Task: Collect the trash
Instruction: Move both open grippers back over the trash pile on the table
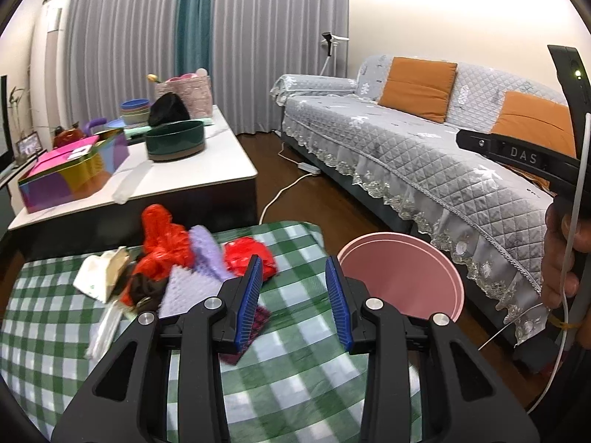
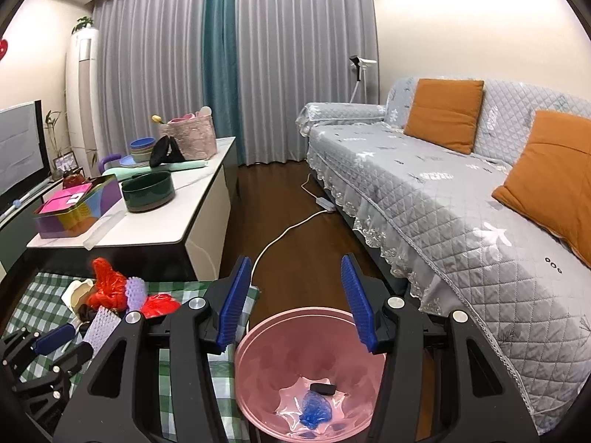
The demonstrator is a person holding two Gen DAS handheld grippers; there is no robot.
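Note:
A pile of trash lies on the green checked cloth point(image 1: 303, 376): red plastic point(image 1: 162, 247), purple foam pieces point(image 1: 207, 251), a white paper scrap point(image 1: 99, 269) and a dark red checked piece point(image 1: 255, 325). My left gripper point(image 1: 293, 262) hovers open just right of the pile, nothing between its blue pads. The pink bin point(image 1: 402, 269) stands on the floor at the cloth's right corner. My right gripper point(image 2: 295, 258) is open above the bin point(image 2: 280, 350), which holds a blue crumpled wrapper point(image 2: 314, 409) and a small black item point(image 2: 323, 387). In the right wrist view the left gripper point(image 2: 66, 347) shows low at the left.
A low white table point(image 1: 192, 177) behind the cloth carries a colourful tin box point(image 1: 70, 173), a dark green bowl point(image 1: 175, 144) and stacked dishes. A grey sofa point(image 2: 443, 192) with orange cushions runs along the right. A white cord and power strip point(image 2: 325, 203) lie on the wooden floor.

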